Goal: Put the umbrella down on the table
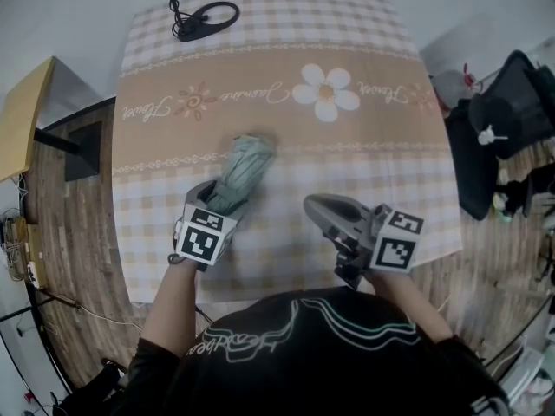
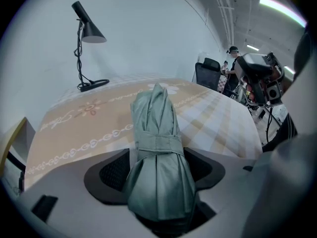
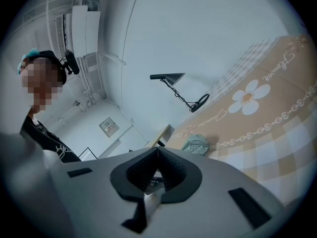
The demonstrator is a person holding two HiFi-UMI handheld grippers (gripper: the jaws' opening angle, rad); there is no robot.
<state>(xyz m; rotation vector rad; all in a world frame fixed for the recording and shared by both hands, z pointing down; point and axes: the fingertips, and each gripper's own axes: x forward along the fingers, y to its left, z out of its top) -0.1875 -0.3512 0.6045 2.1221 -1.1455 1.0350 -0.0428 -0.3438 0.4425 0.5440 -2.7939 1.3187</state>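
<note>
Umbrella [image 1: 244, 167] is laid on the table [image 1: 373, 198] between the released jaws of the left gripper [image 1: 227, 199], at nine o'clock from the right gripper [image 1: 310, 203], whose jaws are clenched on nothing.

1. On the table [image 1: 286, 50], near its middle: umbrella [image 1: 245, 167], pointing away from the person.
2. Around its near end: left gripper [image 1: 224, 199], one jaw on either side.
3. To the right, apart from the umbrella, by the table's front edge: right gripper [image 1: 314, 204].
4. At the far left corner: lamp [image 1: 186, 30].
5. Beyond the table's right edge: chair [image 1: 507, 94].
</note>
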